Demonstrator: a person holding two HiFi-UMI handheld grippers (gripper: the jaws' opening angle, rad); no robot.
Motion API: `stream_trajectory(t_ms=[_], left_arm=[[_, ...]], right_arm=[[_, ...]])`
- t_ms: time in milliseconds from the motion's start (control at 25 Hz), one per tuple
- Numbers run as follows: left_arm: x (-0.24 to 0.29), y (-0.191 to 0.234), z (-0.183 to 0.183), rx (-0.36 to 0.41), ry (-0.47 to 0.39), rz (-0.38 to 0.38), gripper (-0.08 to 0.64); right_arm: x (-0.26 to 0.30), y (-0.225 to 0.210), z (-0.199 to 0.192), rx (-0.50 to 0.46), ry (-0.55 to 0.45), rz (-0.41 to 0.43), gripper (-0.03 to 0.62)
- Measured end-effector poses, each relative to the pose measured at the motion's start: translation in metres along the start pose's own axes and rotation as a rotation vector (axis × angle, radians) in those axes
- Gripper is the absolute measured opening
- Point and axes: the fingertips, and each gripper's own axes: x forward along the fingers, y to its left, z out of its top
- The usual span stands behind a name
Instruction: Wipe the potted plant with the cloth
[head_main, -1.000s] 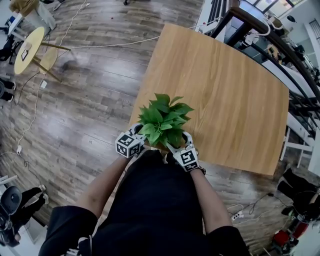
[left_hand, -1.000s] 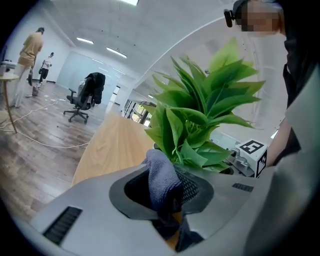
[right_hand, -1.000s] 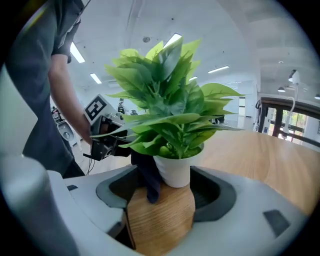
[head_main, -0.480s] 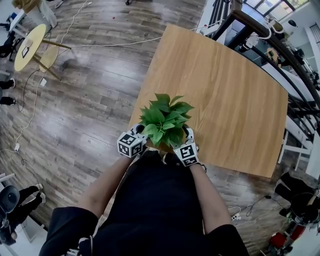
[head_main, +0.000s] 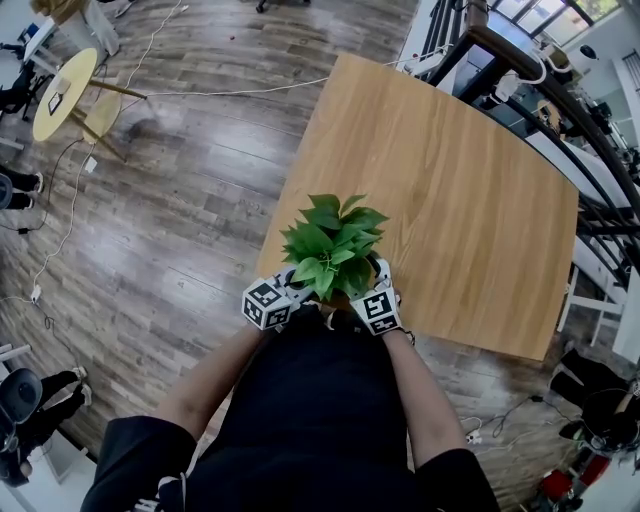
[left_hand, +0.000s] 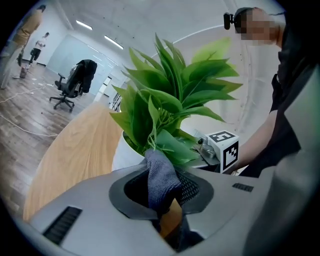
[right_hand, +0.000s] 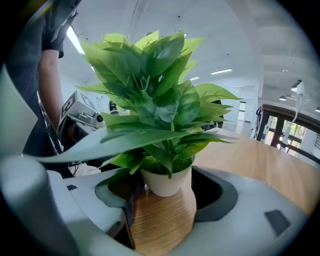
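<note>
— What is held by the left gripper?

— A grey cloth is clamped between its jaws, which are closed on it. The bunched top of the cloth is pressed up against the lowest leaves of the potted plant.

— And the right gripper?

— Its jaws are spread wide. Nothing is gripped by them. The white pot is seen in the gap at their tips, with bare wood of the table showing between the jaws in front of it. Whether the pot is touched by either jaw cannot be told.

— Where is the plant placed?

— It is stood upright on the table, close to the near edge, with one gripper at each side of it. The right gripper's marker cube is seen from the left gripper view just past the pot.

— What is changed from a second ago?

— In the head view, the left gripper's marker cube is found a little lower and slightly further in toward the plant's base than it was. The right gripper is shifted hardly at all. The plant is kept at the same spot by the table's edge, and its leaves are spread much as before.
</note>
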Motion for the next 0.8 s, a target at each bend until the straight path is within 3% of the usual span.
stream_trajectory(t_ms=[480, 800], left_arm=[[-0.019, 0.027, 0.008, -0.013, -0.038, 0.073, 0.094], [-0.026, 0.001, 0.018, 0.070, -0.041, 0.032, 0.094]], right_arm=[[-0.011, 0.030, -0.008, -0.072, 0.007, 0.072, 0.322], [-0.039, 0.018, 0.007, 0.104, -0.076, -0.008, 0.322]])
